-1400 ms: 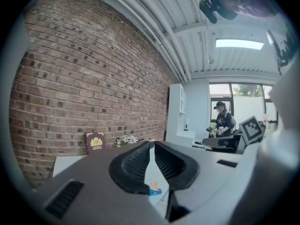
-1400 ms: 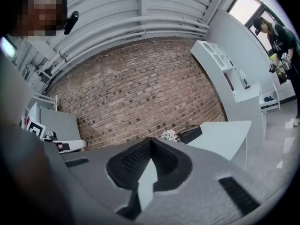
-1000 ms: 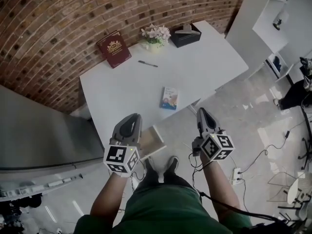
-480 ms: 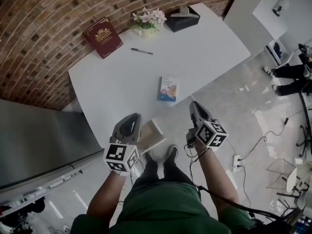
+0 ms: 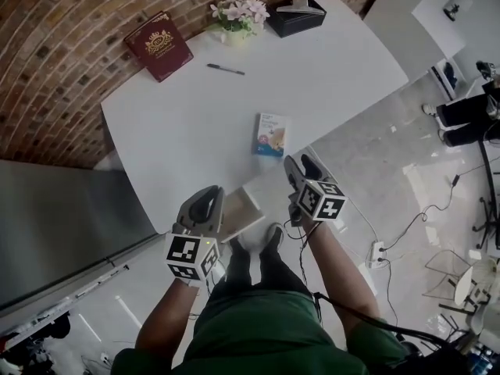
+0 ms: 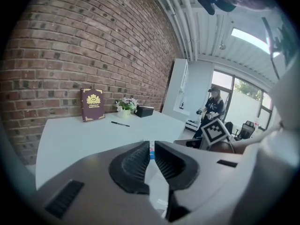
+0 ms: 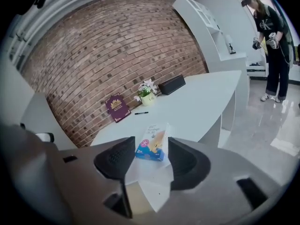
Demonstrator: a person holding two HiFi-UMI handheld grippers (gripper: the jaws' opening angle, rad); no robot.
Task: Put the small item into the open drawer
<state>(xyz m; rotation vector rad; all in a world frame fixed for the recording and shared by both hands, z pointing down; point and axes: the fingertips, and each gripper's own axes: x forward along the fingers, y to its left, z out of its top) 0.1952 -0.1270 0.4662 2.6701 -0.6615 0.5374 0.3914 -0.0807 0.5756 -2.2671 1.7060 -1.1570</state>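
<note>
The small item, a blue-and-white box (image 5: 270, 134), lies flat on the white table (image 5: 180, 123) near its front edge. Below that edge an open drawer (image 5: 244, 216) shows its pale wooden inside. My right gripper (image 5: 299, 162) hovers just short of the box, and its jaws have just been opening. In the right gripper view the box (image 7: 152, 144) shows beyond the open right gripper (image 7: 151, 146), with nothing held. My left gripper (image 5: 209, 192) hangs over the drawer's left side. In its own view the left gripper (image 6: 151, 145) is shut and empty.
At the back of the table are a maroon book (image 5: 158, 44), a black pen (image 5: 225, 69), a flower pot (image 5: 237, 14) and a black tissue box (image 5: 295, 14). A grey cabinet (image 5: 62, 225) stands left. Cables and a power strip (image 5: 378, 254) lie on the floor right.
Both grippers have come down toward the table's front edge. The right one moved left toward the box and its jaws opened. The left one stays shut over the drawer.
</note>
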